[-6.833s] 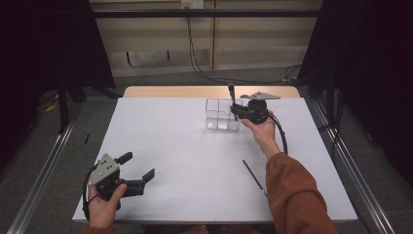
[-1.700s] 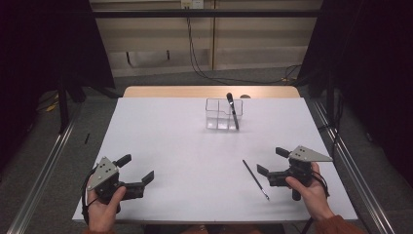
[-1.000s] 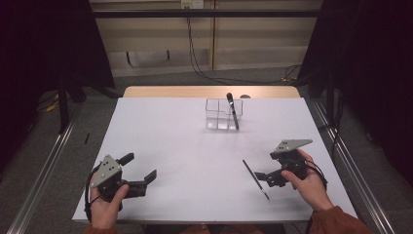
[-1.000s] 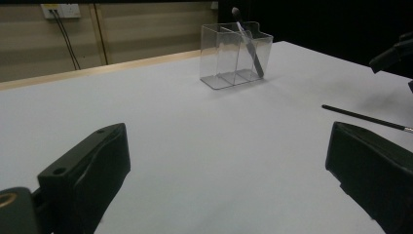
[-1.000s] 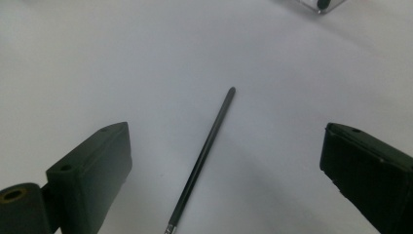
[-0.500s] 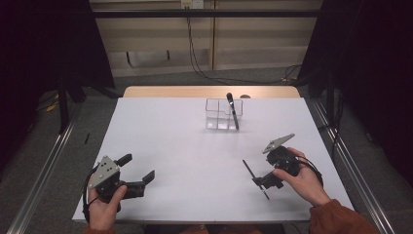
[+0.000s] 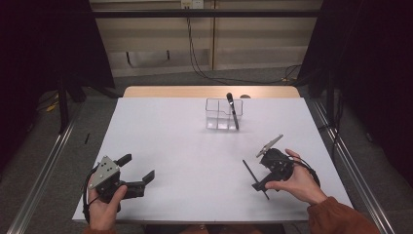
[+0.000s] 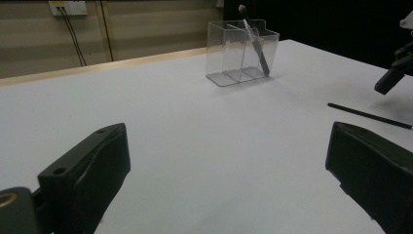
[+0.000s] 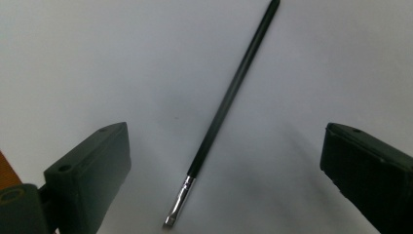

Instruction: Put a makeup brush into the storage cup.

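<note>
Right gripper view puts the thin black brush [image 9: 229,95] flat on the white table [image 9: 97,58] between your right gripper [image 9: 224,175]'s two jaws, which stand wide apart and hold nothing. Neither jaw touches it. Its long axis runs from the flat bristle tip on a short silver ferrule, nearest the camera and low in that view, up and away to the plain black handle end at the top, leaning a little to the right.

From the high view, your right gripper [image 7: 258,181] hangs tilted over the near right part of the table [image 7: 195,146], your right hand [image 7: 297,181] wrapped around its body, and the brush [image 7: 254,178] lies just under and beside the jaws as a dark line running near to far, slanted slightly leftward as it goes away from you.

Your left gripper [image 7: 137,168] sits at the near left of the table in your left hand [image 7: 104,204], jaws spread wide and gripping nothing, well apart from the brush.

Farther off, near the far edge, stands a clear divided holder [image 7: 223,114]. A second brush [image 7: 232,109] leans upright in its right compartment, dark head up. The left gripper view shows that holder [image 8: 241,51] beyond its own open jaws, with the lying brush [image 8: 367,116] off to the right.
</note>
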Motion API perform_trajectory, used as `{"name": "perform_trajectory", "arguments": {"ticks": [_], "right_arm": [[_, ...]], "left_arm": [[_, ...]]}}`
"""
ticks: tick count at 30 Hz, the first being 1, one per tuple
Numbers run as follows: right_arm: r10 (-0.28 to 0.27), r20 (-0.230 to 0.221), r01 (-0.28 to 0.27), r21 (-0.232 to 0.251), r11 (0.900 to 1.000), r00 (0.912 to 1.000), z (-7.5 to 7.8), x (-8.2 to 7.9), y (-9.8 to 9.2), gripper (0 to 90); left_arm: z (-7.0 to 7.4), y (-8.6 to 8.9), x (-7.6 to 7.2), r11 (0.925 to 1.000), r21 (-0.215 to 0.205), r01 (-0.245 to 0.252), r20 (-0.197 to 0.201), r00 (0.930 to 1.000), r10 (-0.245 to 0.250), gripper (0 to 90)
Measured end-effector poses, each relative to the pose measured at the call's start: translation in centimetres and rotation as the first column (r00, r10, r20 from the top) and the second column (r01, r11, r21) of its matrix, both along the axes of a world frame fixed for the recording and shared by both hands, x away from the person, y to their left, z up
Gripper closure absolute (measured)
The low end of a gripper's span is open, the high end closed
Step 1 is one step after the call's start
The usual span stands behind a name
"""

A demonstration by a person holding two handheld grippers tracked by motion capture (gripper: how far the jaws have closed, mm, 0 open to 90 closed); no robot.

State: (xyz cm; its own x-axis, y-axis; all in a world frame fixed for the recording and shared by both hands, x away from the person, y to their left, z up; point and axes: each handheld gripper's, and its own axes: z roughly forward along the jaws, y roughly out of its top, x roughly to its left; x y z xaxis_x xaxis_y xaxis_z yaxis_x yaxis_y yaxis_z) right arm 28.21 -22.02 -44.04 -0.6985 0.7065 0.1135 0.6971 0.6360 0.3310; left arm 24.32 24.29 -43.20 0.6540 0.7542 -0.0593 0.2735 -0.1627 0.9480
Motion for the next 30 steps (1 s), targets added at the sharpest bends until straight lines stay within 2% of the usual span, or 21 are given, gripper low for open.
{"name": "perform_trajectory", "arguments": {"ticks": [5, 7, 8, 10, 11, 14, 17, 21, 26, 30], "right_arm": [[0.005, -0.041, -0.005, -0.023, 1.0, 0.9992, -0.4, 0.3, 0.2, 11.6], [0.011, -0.064, -0.013, -0.039, 0.999, 0.9979, -0.6, 0.2, 0.5, 18.3], [0.013, -0.068, -0.017, -0.051, 0.999, 0.9976, -0.7, 0.2, 0.7, 18.1], [0.033, -0.072, -0.037, -0.058, 0.998, 0.9969, -0.9, 0.0, 1.0, 25.3], [0.041, -0.09, -0.047, -0.062, 0.997, 0.9951, -1.1, -0.1, 1.1, 24.6], [0.041, -0.072, -0.048, -0.098, 0.994, 0.9966, -1.3, -0.5, 1.7, 21.9], [0.029, -0.065, -0.039, -0.153, 0.987, 0.9974, -1.3, -0.5, 2.4, 25.6], [0.031, -0.087, -0.047, -0.188, 0.981, 0.9957, -1.2, -0.3, 2.8, 27.8], [0.036, -0.102, -0.057, -0.205, 0.977, 0.9941, -1.0, -0.2, 3.0, 34.0], [0.038, -0.111, -0.061, -0.21, 0.976, 0.9931, -0.9, -0.2, 3.1, 42.5]], "left_arm": [[0.0, 0.0, 0.0, 1.0, 0.001, -0.002, -0.001, 1.0, 0.002, 2.6], [0.0, 0.0, 0.0, 1.0, 0.003, 0.0, -0.001, 1.0, 0.0, 2.6], [0.0, 0.0, 0.0, 1.0, 0.004, -0.001, 0.0, 1.0, 0.001, 2.6], [0.0, 0.0, 0.0, 1.0, 0.003, 0.0, 0.0, 1.0, 0.0, 2.6], [0.0, 0.0, 0.0, 1.0, 0.007, -0.001, -0.002, 1.0, 0.001, 2.6], [0.0, -0.1, 0.0, 0.9999, 0.01, 0.005, -0.003, 1.0, -0.004, 2.6], [0.0, -0.1, -0.1, 0.9999, 0.011, 0.003, -0.001, 1.0, -0.003, 2.6], [0.0, 0.0, -0.1, 1.0, 0.008, 0.001, -0.002, 1.0, -0.001, 2.6], [0.0, 0.0, -0.1, 0.9999, 0.011, 0.003, -0.003, 1.0, -0.003, 2.6], [0.0, -0.2, -0.1, 0.9999, 0.013, 0.009, -0.003, 1.0, -0.009, 2.6]]}}
